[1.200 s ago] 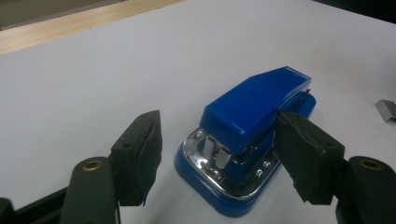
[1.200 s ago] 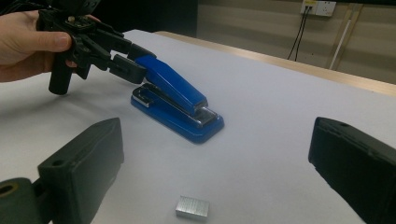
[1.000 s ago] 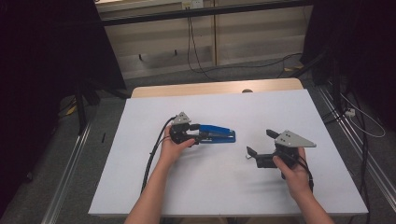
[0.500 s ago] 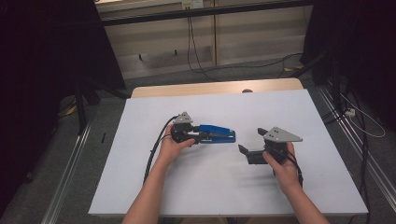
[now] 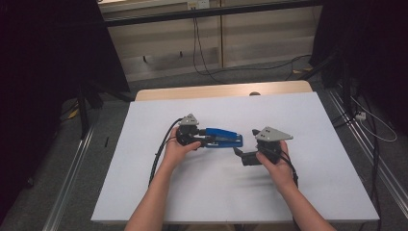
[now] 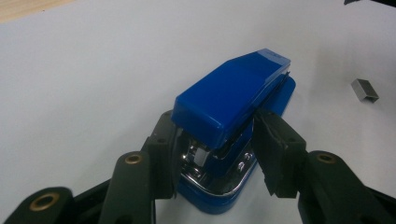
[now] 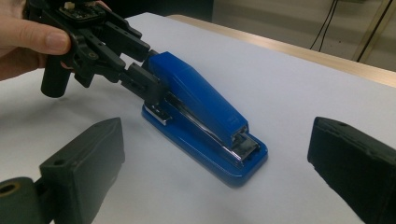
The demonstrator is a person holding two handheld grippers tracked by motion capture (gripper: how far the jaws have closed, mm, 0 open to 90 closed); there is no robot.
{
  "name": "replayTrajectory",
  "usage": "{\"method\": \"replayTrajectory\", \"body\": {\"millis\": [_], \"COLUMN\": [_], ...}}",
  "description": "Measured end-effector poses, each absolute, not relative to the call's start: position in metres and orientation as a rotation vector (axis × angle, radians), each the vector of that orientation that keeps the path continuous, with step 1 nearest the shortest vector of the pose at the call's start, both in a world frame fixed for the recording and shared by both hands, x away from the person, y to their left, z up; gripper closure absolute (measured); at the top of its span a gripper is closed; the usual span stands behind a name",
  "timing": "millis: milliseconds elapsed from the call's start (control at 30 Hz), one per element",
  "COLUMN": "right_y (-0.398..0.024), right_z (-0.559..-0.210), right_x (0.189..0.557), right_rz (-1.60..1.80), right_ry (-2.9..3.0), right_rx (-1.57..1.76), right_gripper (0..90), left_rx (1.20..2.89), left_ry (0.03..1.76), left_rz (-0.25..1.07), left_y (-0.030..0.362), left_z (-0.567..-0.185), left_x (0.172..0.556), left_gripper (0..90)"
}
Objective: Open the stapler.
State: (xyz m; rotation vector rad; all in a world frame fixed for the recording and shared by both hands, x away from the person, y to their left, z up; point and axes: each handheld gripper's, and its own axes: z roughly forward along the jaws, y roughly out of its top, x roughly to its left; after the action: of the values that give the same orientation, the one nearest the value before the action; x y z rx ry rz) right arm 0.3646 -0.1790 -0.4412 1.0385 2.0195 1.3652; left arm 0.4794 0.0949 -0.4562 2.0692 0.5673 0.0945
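Nearest to us, two forearms come in from the bottom edge of the high view, each hand carrying a hand-held gripper over the white counter (image 5: 144,192). We see the right hand-held gripper (image 5: 239,155) low over the sheet, its grey three-cornered plate on top and its jaws pointing toward the middle of the counter. In the right gripper view its two black jaws stand wide apart with nothing between them, and the front end of the blue stapler (image 7: 205,119) lies on the sheet a little beyond their tips, apart from both. Slightly farther in, we see the left hand-held gripper (image 5: 204,140) set on the stapler's rear end. Its jaws have just been closing, and in the left gripper view one black pad lies against each side of the blue body, near the hinge, so we read it as clamped on the stapler about half closed. The stapler rests flat on its base near the middle of the counter, with its mouth toward the right hand-held gripper. Beyond it, in the left gripper view, a small grey strip of staples (image 6: 364,89) lies alone on the sheet. At the far edge a bare wooden strip (image 5: 221,90) shows past the white cover.
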Motion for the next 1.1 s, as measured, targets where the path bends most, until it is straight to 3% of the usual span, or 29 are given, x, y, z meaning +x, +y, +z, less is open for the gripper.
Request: {"method": "replayTrajectory", "body": {"millis": [767,900,1100], "right_y": [-0.163,-0.156,-0.145], "right_z": [-0.444,-0.447,-0.449], "right_x": [0.367,0.368,0.37], "right_rz": [1.348,1.339,1.334], "right_ry": [2.036,2.048,2.053], "right_rx": [1.043,1.044,1.051], "right_gripper": [5.7,6.1,6.5], "left_rx": [2.072,1.952,1.956], "left_ry": [0.546,0.55,0.543], "left_rz": [0.145,0.093,0.11], "left_y": [0.091,0.089,0.083], "left_z": [-0.441,-0.43,-0.424], "left_x": [0.478,0.477,0.476], "left_gripper": [53.6,57.8,58.4]}}
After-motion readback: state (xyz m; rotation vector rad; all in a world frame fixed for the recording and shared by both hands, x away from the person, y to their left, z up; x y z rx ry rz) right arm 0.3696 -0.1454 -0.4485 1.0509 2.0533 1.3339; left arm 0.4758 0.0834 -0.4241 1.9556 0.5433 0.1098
